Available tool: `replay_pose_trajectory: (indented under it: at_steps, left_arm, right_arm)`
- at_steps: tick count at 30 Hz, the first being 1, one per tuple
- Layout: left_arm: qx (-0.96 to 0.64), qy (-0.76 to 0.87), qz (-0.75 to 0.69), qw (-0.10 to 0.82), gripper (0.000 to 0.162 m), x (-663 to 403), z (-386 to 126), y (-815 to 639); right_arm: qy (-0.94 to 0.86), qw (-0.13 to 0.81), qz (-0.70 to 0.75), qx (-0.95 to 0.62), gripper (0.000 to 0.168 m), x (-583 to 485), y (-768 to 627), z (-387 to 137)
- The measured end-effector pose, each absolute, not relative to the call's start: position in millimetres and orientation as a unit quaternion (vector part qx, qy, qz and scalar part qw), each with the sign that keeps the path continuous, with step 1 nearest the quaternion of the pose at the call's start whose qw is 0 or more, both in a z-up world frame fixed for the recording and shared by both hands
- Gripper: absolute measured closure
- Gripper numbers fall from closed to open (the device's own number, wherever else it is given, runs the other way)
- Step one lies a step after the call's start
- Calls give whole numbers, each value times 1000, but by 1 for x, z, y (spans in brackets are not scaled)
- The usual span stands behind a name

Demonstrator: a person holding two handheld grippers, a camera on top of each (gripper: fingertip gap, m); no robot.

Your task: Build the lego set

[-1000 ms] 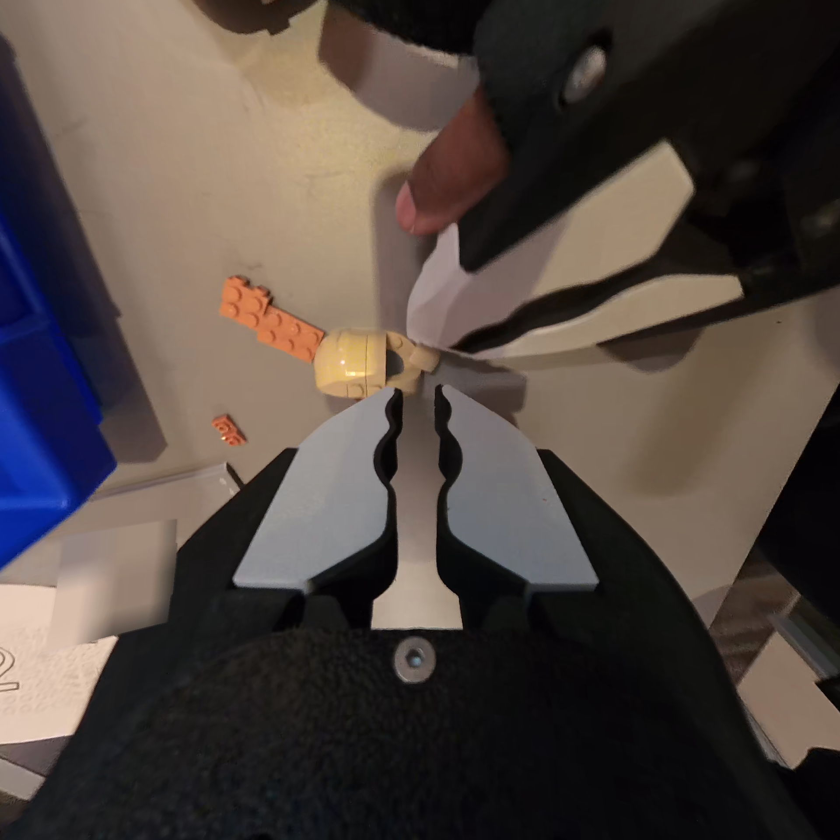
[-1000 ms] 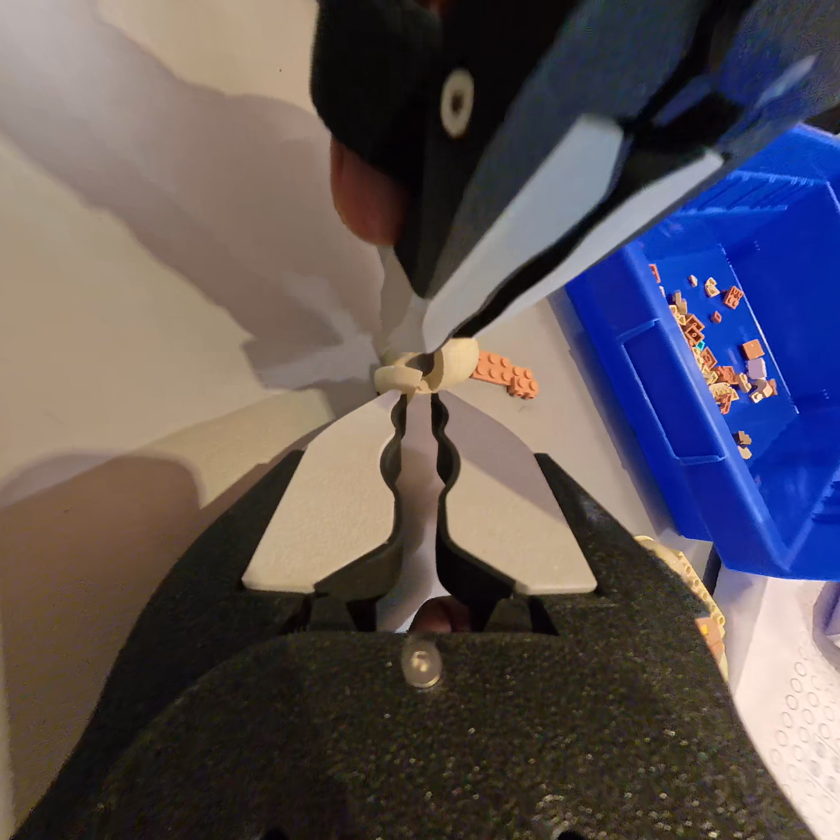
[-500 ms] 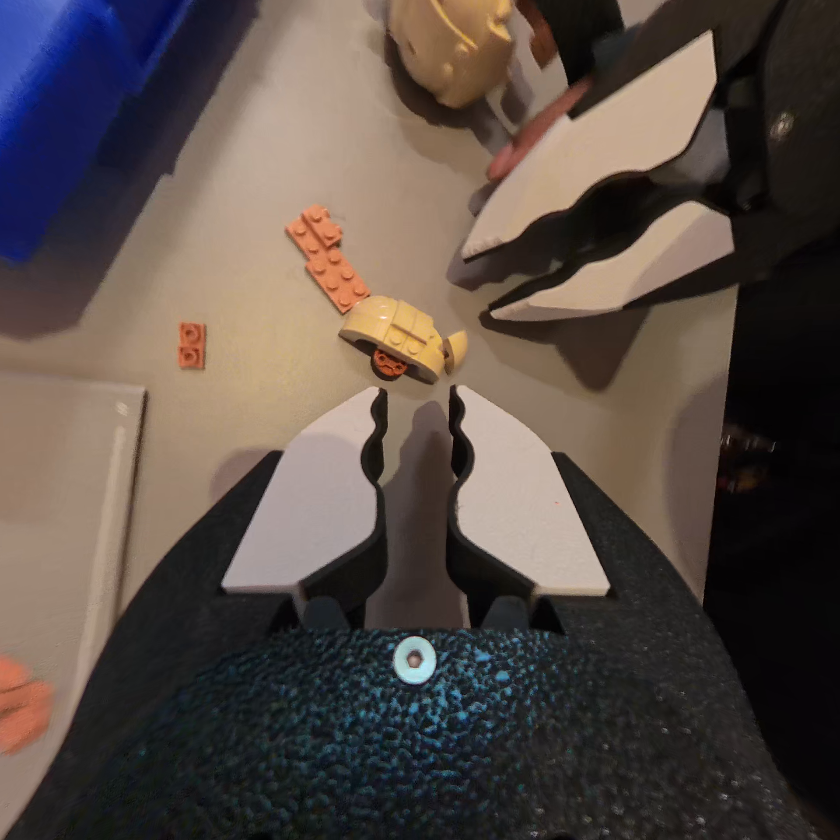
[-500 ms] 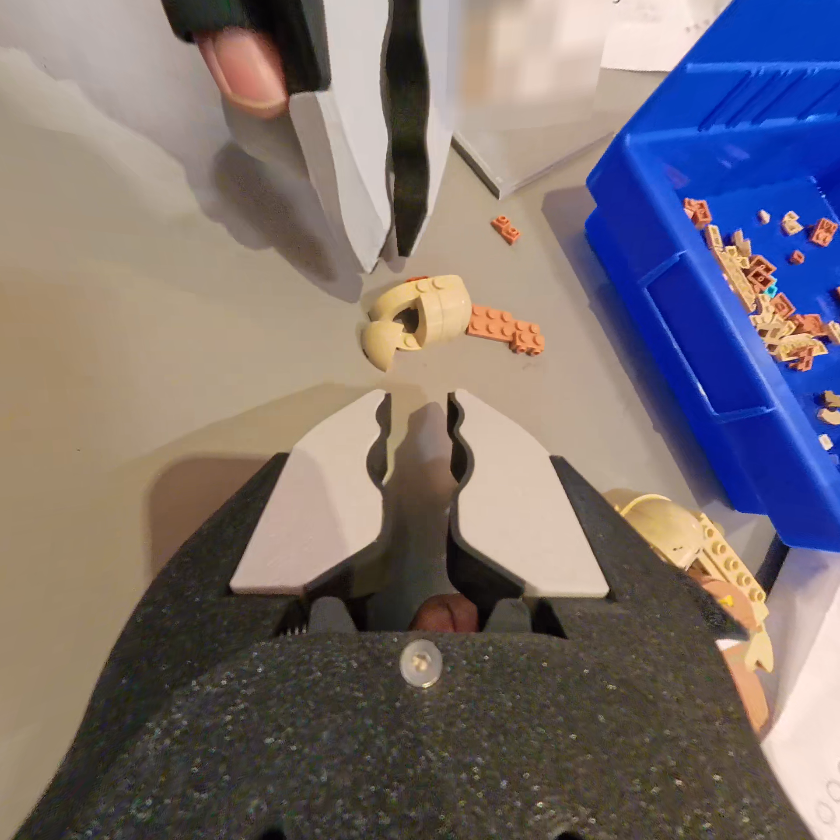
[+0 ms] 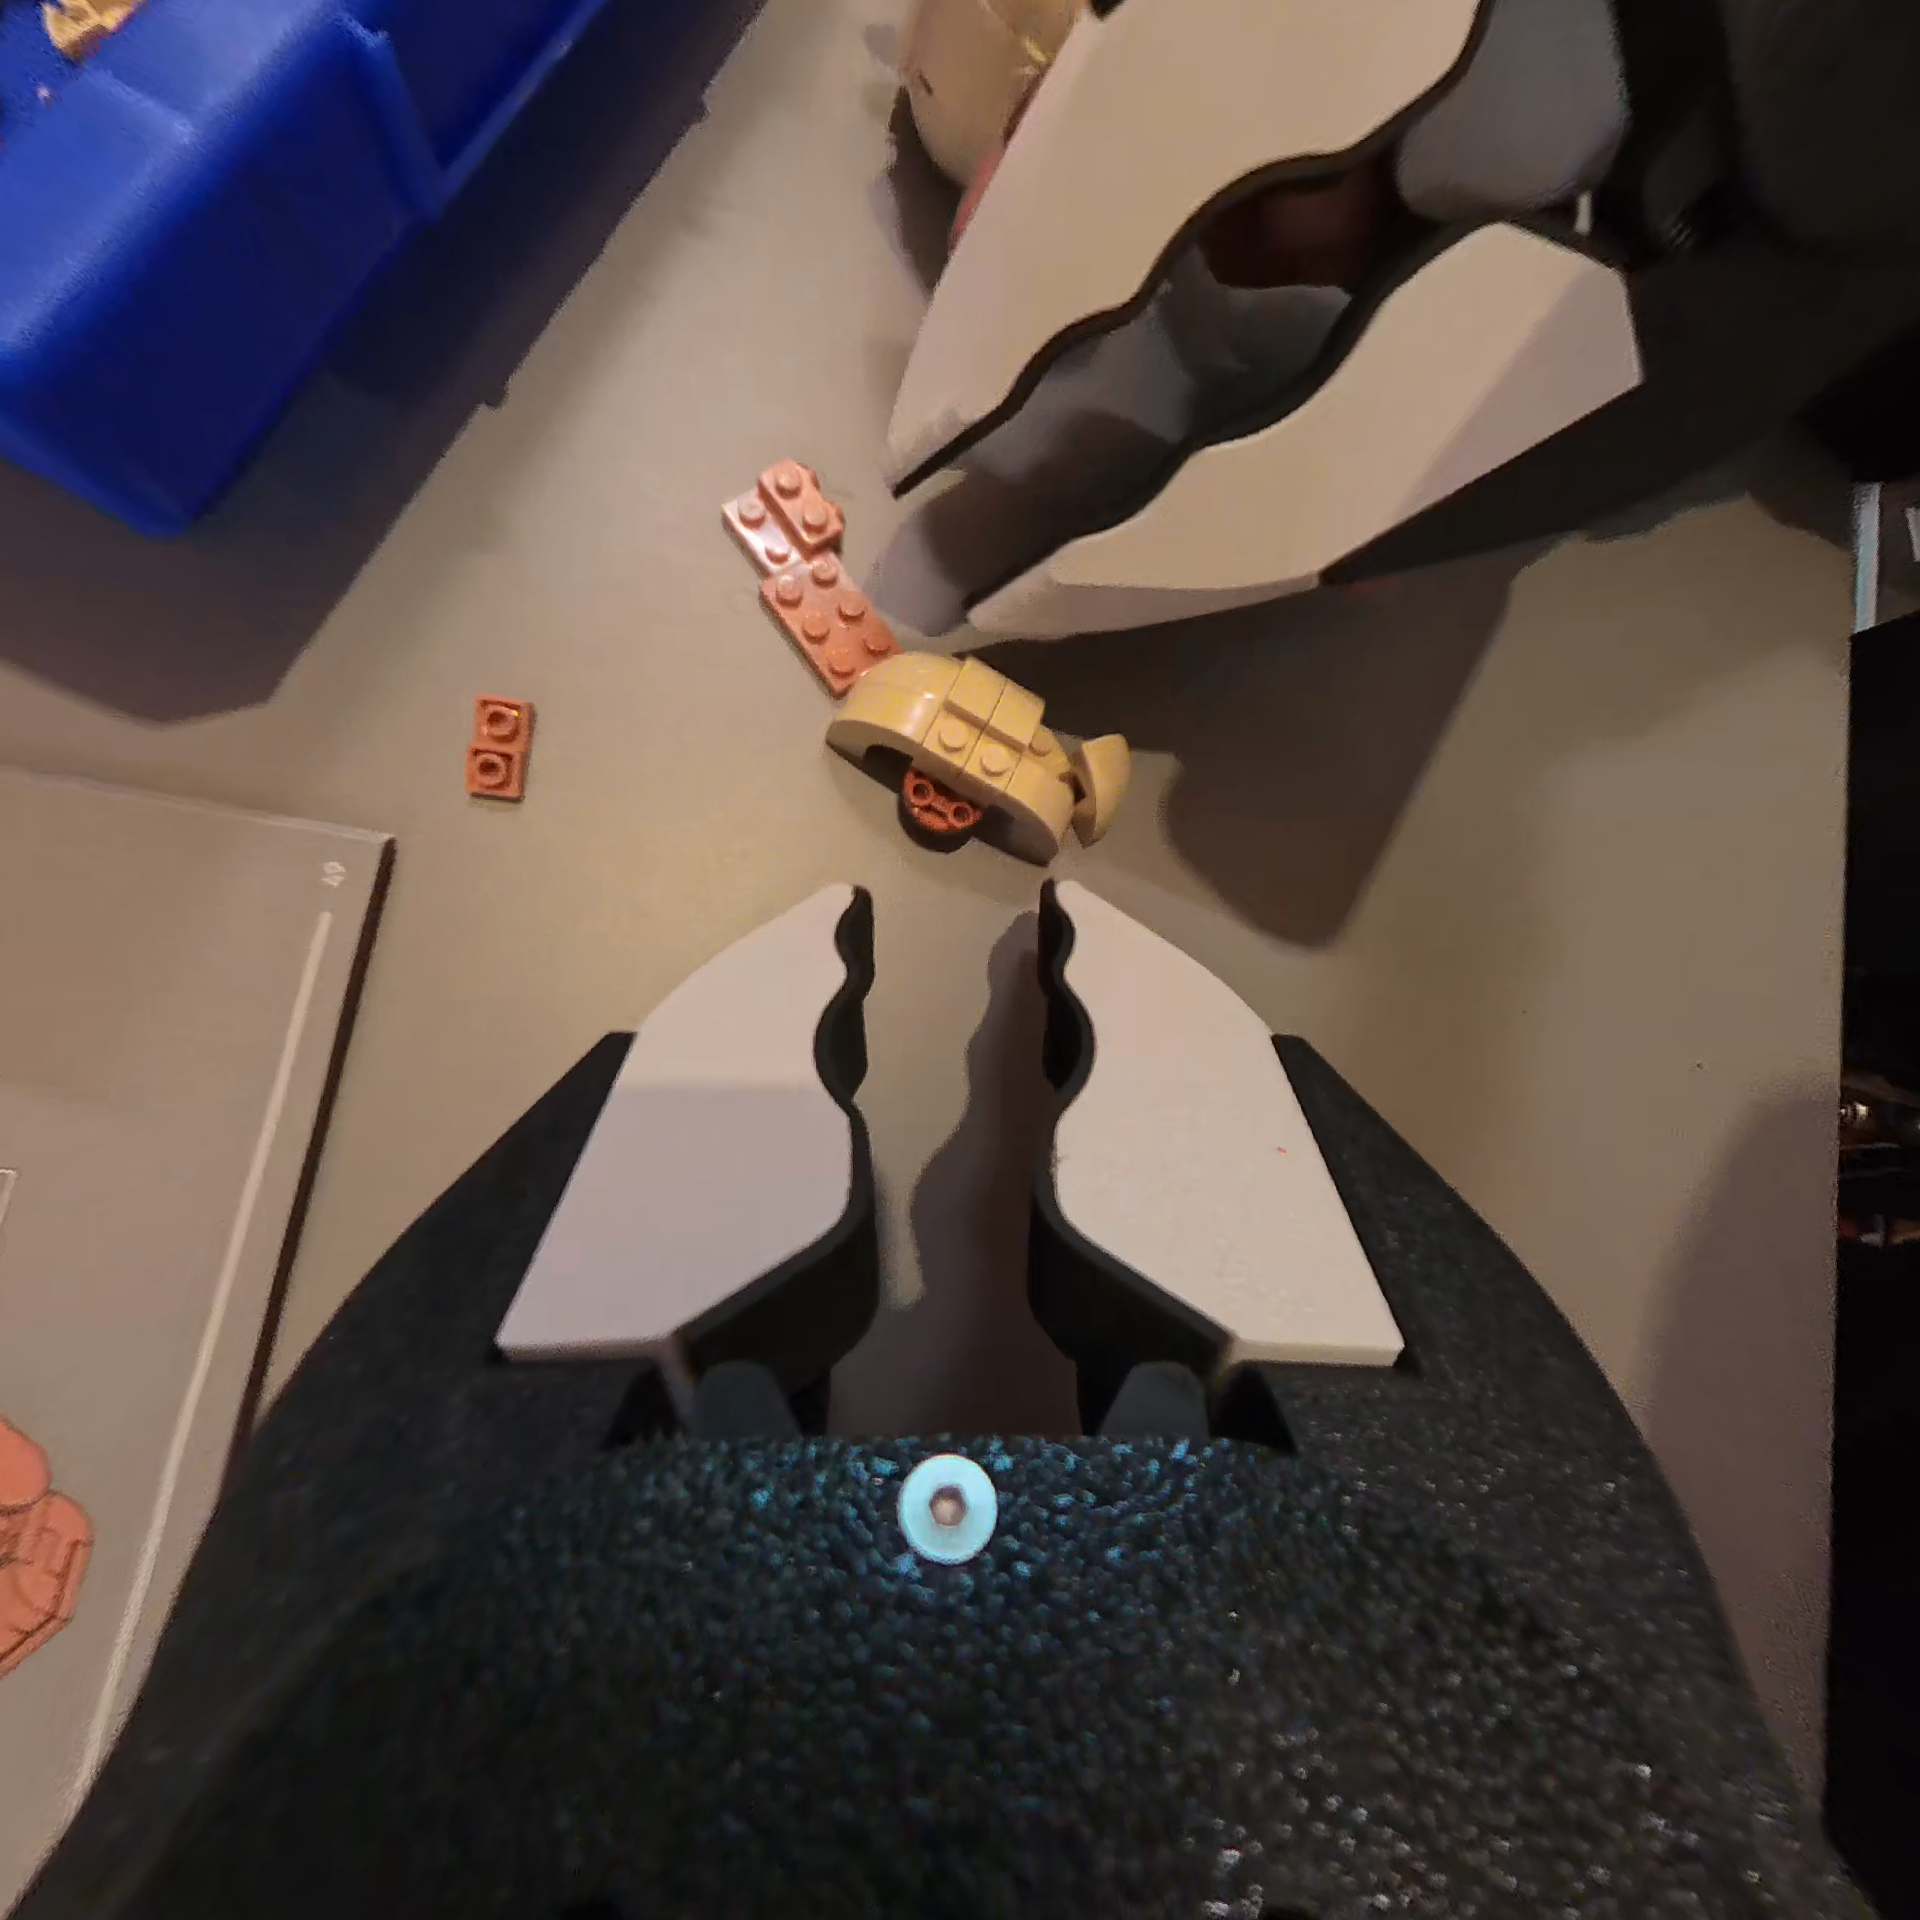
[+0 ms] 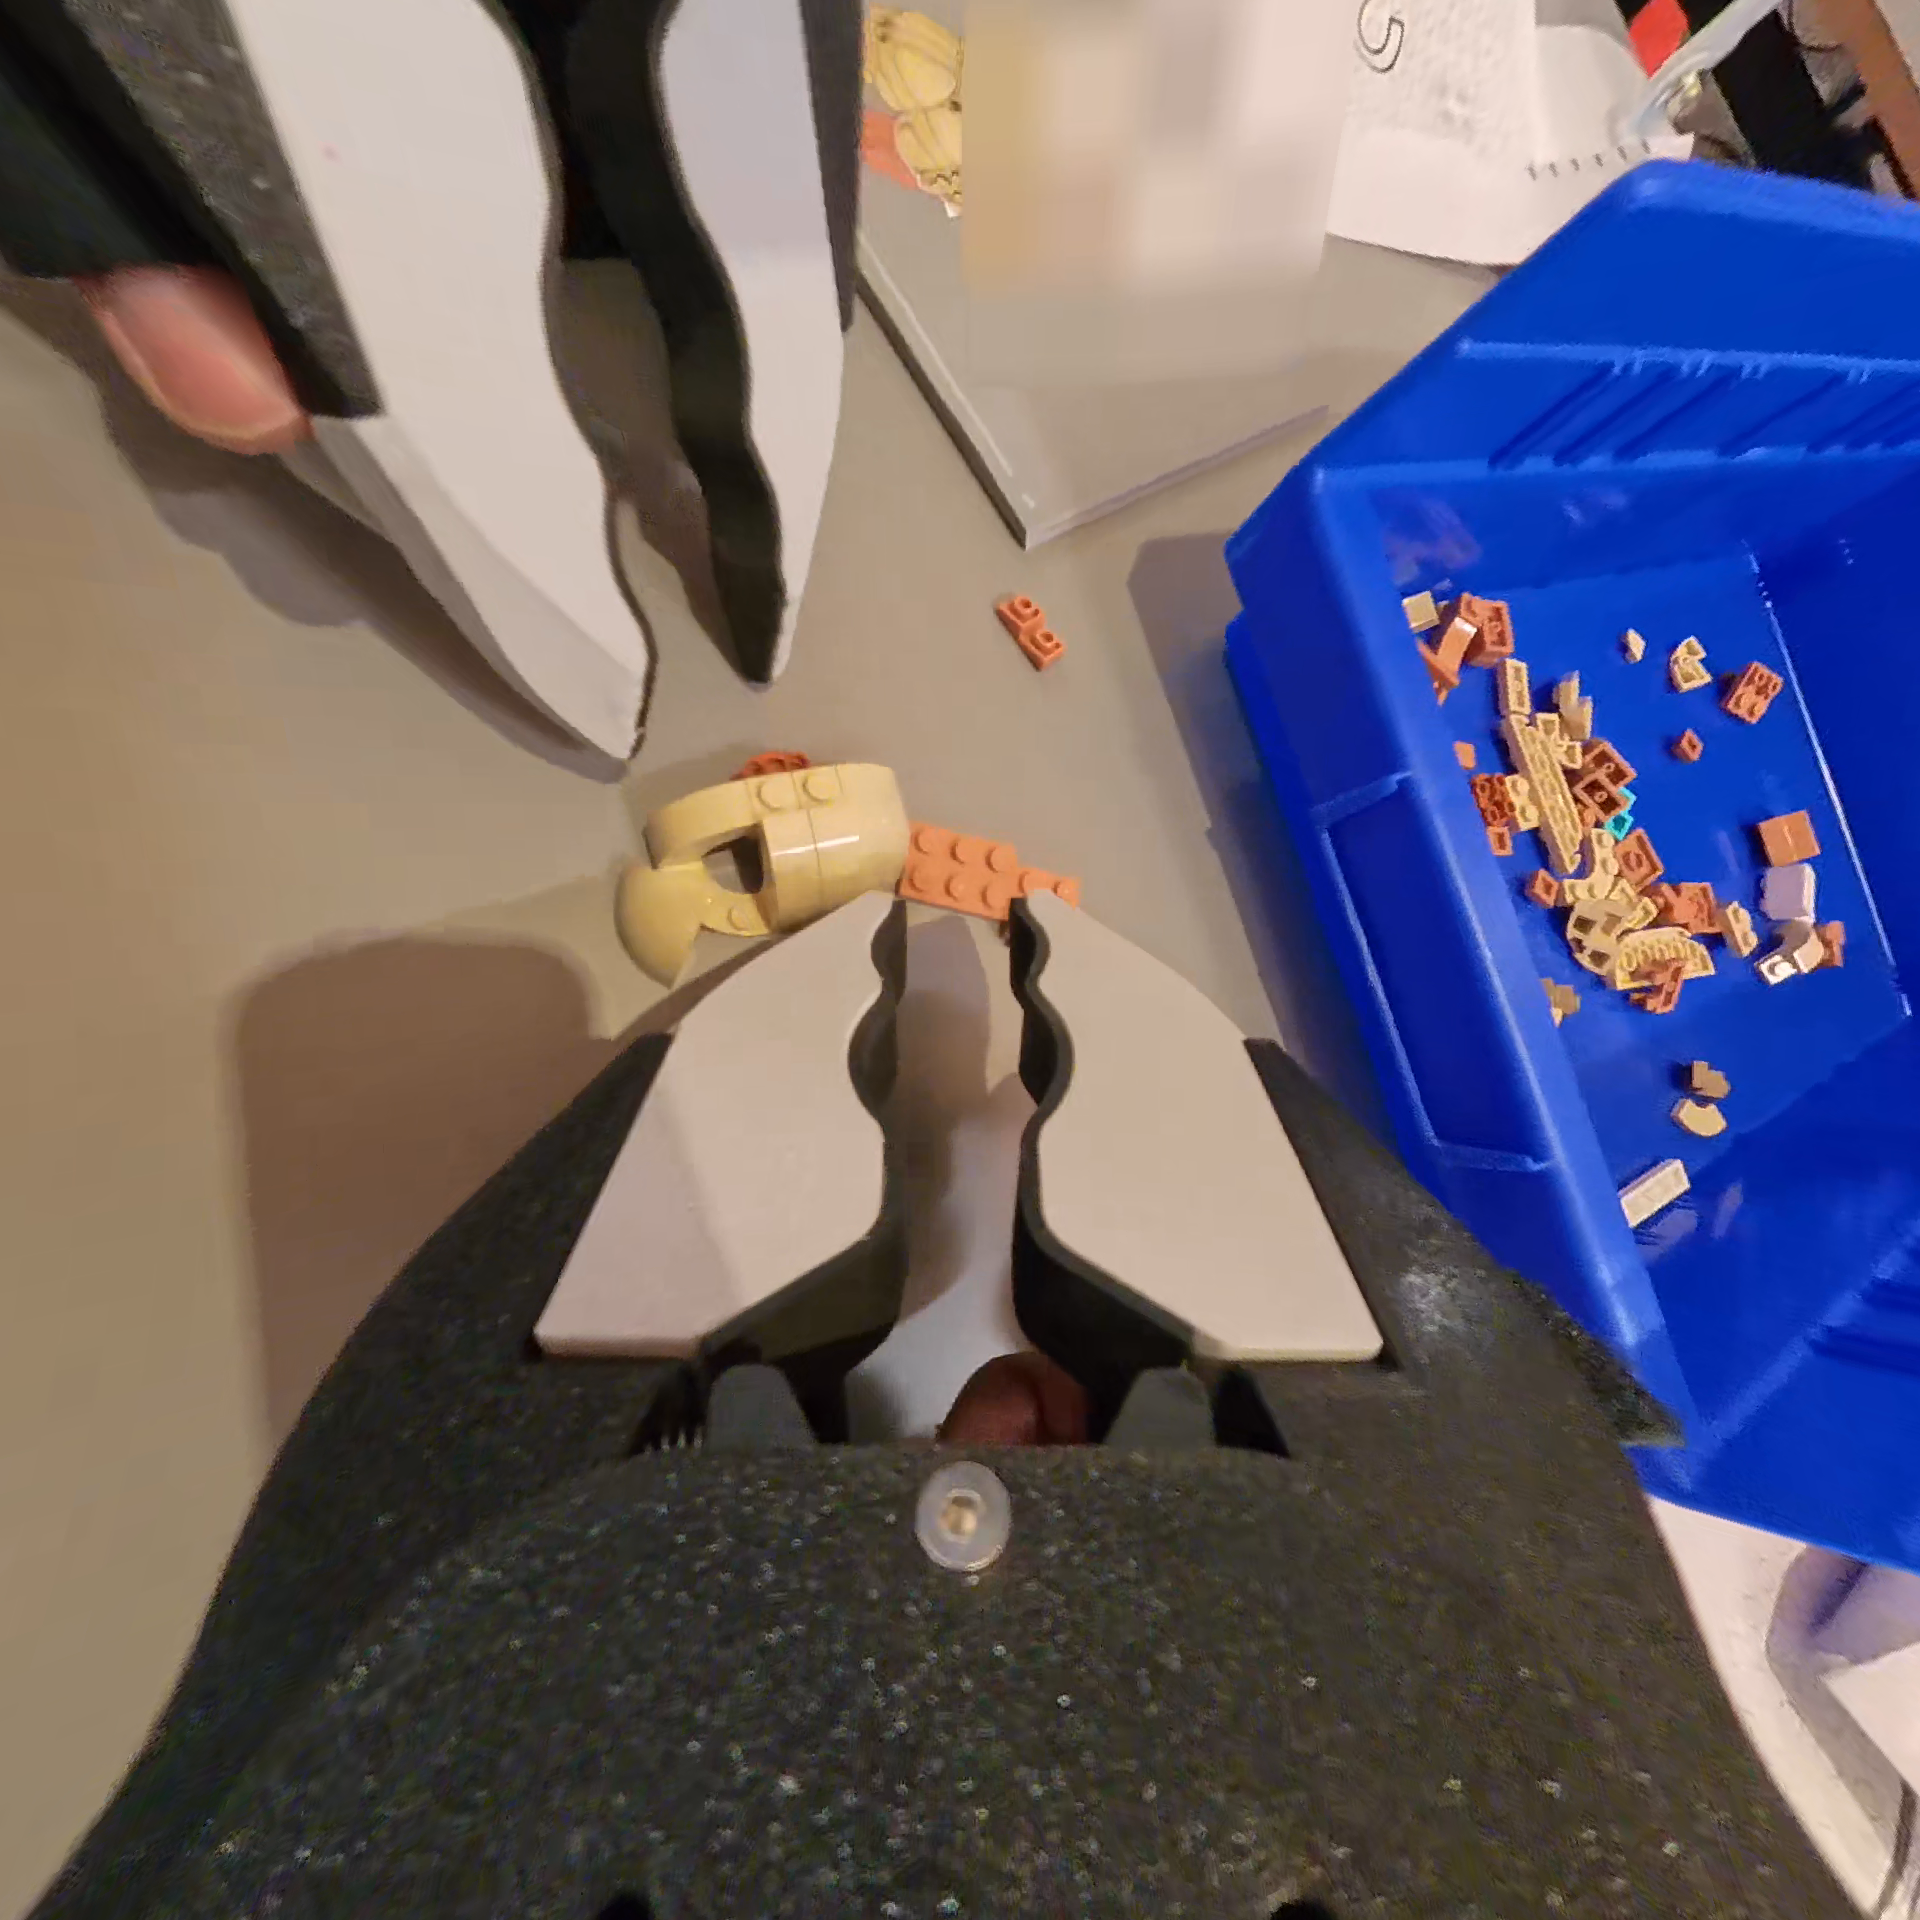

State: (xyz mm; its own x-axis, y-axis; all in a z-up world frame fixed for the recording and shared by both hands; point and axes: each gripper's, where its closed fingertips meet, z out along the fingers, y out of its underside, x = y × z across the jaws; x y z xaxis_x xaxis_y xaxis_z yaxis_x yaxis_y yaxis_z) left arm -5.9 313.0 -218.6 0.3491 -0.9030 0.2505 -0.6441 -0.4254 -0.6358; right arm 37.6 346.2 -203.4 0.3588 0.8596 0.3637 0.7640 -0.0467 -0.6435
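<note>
A tan curved lego assembly (image 5: 966, 743) with a dark orange round piece under it lies loose on the grey table; it also shows in the right wrist view (image 6: 790, 847). An orange plate assembly (image 5: 810, 582) lies against it (image 6: 966, 868). My left gripper (image 5: 951, 904) is open and empty, its tips just short of the tan assembly. My right gripper (image 6: 958, 914) is open and empty, its tips at the edge of the orange plate. Each gripper shows in the other's view, the right (image 5: 935, 545) and the left (image 6: 696, 701).
A small orange two-stud plate (image 5: 501, 746) lies alone on the table (image 6: 1032, 631). A blue bin (image 6: 1382, 987) with several loose tan and orange pieces stands to the right; it sits at top left in the left wrist view (image 5: 156, 312). An instruction booklet (image 5: 156, 1039) lies nearby. Another tan build (image 5: 966, 83) sits behind the right gripper. My right fingertips sit around 6 cm from my left ones. From the left gripper's tips to the small orange two-stud plate (image 5: 501, 746) is close to 6 cm. Seen from the right wrist view (image 6: 1028, 620) as well.
Both grippers drew back from the tan assembly and widened; it now lies loose on the table. The right gripper then came closer to the orange plate.
</note>
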Motion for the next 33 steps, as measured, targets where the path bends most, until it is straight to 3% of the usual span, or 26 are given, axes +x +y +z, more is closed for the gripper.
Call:
replay_pose_trajectory:
  at_steps: [21,33]
  left_arm:
    - [-803,450,-286,269,138,-27,-218,300]
    - [-647,649,-235,324,129,-37,-210,329]
  right_arm:
    - [-566,403,98,-713,147,4,321,-213]
    - [-556,381,164,-721,135,-1,318,-211]
